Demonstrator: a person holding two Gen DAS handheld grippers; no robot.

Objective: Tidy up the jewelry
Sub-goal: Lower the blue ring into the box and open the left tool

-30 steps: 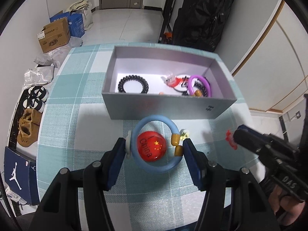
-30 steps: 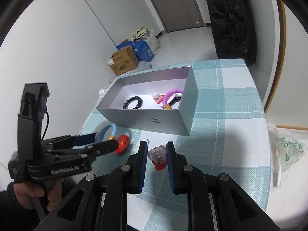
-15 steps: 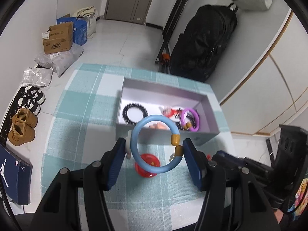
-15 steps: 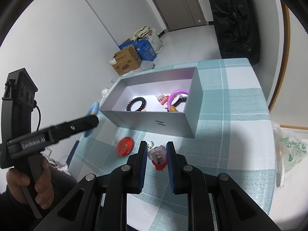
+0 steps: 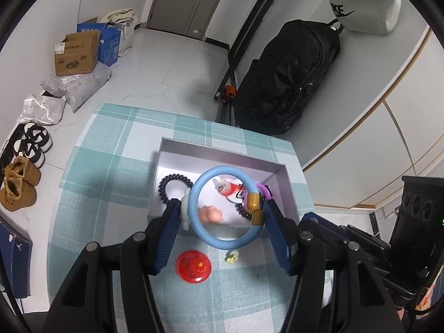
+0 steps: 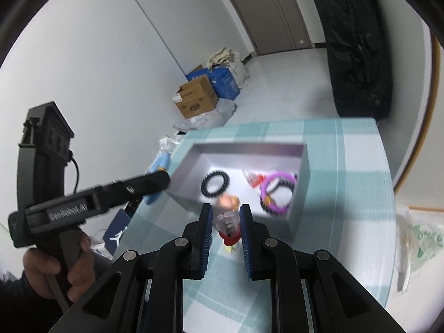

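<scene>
My left gripper (image 5: 222,219) is shut on a light blue bracelet (image 5: 202,233) with gold beads and holds it in the air over the near wall of the grey box (image 5: 213,155). The box holds a black coil band (image 5: 174,179), a purple ring (image 6: 279,180) and small red and pink pieces. My right gripper (image 6: 226,222) is shut on a small red and clear ornament (image 6: 229,230), lifted above the table near the box front. The left gripper (image 6: 155,180) shows in the right wrist view beside the box's left end.
A red round "China" badge (image 5: 193,266) and a small pale charm (image 5: 231,256) lie on the teal checked tablecloth (image 5: 111,166) before the box. The table edge is close on the right. Cartons, shoes and a black bag stand on the floor around.
My left gripper lifted the blue bracelet off the table and carried it up over the box; the red badge stayed on the cloth. My right gripper raised the red ornament toward the box.
</scene>
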